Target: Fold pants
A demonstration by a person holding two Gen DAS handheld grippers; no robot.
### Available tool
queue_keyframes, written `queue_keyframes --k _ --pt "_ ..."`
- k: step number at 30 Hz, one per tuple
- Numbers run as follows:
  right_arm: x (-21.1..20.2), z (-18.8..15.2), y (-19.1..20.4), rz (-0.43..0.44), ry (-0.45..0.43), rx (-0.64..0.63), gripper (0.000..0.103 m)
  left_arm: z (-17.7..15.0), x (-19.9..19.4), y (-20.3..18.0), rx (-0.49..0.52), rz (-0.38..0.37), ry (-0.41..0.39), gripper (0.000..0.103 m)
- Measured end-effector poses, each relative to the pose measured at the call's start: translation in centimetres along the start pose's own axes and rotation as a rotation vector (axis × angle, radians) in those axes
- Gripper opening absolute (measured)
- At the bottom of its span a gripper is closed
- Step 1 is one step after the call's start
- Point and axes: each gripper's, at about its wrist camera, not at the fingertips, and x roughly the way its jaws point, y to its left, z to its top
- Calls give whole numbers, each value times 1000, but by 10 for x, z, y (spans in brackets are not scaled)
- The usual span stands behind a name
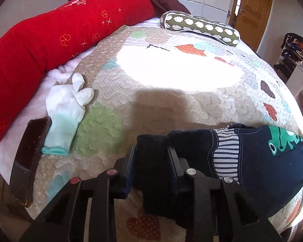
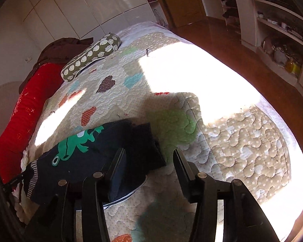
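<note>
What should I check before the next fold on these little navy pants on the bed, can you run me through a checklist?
1. Left gripper has fabric: ok. The dark cuff end of the navy pants sits between its pads, which look pressed against it.
2. Right gripper has fabric: not ok. Its jaws stand apart, the right finger over bare quilt; the pants edge lies between them ungripped.
3. Pants lying flat: cannot tell. The frog patch faces up, but part is hidden behind the fingers.
4. Landing space on quilt: ok, bare ahead of the pants.
5. Clutter clear of the fold: ok. The white glove and phone lie apart to the left.
</note>
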Motion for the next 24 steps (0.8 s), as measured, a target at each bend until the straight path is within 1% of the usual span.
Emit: queue_keyframes --k 1,3,4,6,9,11,13,14,17,19,22,24 --pt "-3 -1 -1 -2 -11 4 52 2 4 0 7 14 3 37" --pt "-11 -4 1 9 -37 5 52 5 16 0 24 29 20 41" --pt "-15 -4 4 18 -46 1 52 6 21 1 22 19 35 42" --pt "-20 -6 9 31 -57 -8 52 7 22 10 -24 -60 42 42" --pt "-21 -8 11 59 -49 -5 54 5 16 34 -135 -218 49 43" --pt "-17 -10 10 63 -43 6 54 1 10 51 -202 -299 50 44" --pt "-14 -13 7 76 -38 20 54 -4 -2 64 -237 -335 36 44" --pt "-13 -15 6 83 -36 27 54 -5 -11 67 -235 -329 22 44" --pt "-9 -22 2 100 -24 39 55 -6 -44 60 -174 -328 -37 44" --pt "-4 -27 -1 119 -7 53 55 -2 -64 41 -105 -343 -71 50" --pt "8 -34 -2 146 30 77 56 8 -83 -5 10 -392 -105 58" --pt "13 -36 -1 152 35 79 57 16 -84 -46 82 -448 -95 59"
